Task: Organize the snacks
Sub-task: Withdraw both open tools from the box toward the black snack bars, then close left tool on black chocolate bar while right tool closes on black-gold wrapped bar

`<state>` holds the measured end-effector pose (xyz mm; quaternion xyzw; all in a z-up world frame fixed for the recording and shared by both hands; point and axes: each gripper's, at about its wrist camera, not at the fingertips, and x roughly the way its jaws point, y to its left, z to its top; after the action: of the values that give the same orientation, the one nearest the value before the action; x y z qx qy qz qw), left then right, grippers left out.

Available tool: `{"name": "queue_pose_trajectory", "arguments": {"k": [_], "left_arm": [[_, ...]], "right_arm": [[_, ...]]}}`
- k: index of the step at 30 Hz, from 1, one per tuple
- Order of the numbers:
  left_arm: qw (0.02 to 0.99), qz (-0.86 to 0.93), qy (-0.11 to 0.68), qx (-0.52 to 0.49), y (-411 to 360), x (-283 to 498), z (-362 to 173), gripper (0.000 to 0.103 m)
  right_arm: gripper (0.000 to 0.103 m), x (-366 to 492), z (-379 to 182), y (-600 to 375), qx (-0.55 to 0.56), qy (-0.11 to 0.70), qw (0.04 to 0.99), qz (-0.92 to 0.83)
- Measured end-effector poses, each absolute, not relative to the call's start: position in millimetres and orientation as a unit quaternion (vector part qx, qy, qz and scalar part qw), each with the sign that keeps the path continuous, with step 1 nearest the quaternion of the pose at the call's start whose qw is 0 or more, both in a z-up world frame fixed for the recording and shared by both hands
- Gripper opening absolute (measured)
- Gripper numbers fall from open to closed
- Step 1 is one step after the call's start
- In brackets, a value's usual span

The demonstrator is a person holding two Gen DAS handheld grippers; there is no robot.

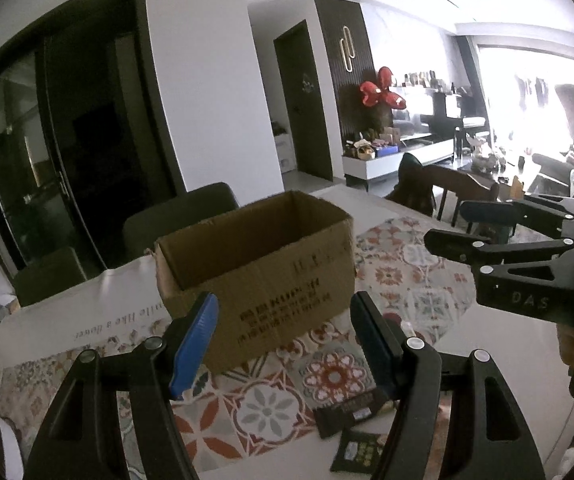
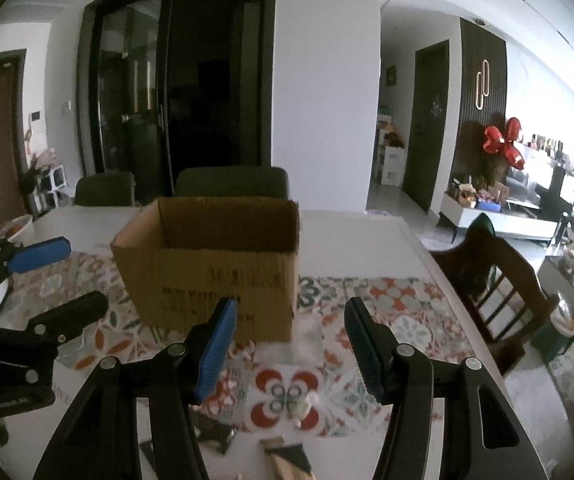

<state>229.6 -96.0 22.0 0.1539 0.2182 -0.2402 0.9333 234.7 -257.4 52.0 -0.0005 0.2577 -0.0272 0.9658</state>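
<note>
The open cardboard box (image 2: 211,264) stands mid-frame on the patterned tablecloth (image 2: 403,320). Dark snack packets (image 1: 351,420) lie at the lower edge (labels unreadable). The left gripper (image 1: 283,344) and right gripper (image 2: 291,344) both gape with nothing between their jaws.
</note>
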Motion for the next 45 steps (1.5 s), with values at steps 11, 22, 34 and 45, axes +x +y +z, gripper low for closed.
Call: {"name": "queue_pose_trajectory", "arguments": {"k": [11,22,34,45], "left_arm": [[0.914,-0.276,0.237,0.182,-105,205,-13,0.068],[0.886,-0.317,0.247,0.230,-114,201,-51,0.068],[0.839,-0.371,0.286,0.279,-130,218,-99,0.068],[0.807,-0.410,0.306,0.295,-140,234,-119,0.068]], "right_arm": [[0.057,200,14,-261,0.008,0.294,0.954,-0.061],[0.057,186,-23,-256,0.021,0.327,0.942,-0.070],[0.057,193,-63,-255,0.020,0.371,0.925,-0.075],[0.057,203,-81,-254,0.033,0.399,0.913,-0.078]]}}
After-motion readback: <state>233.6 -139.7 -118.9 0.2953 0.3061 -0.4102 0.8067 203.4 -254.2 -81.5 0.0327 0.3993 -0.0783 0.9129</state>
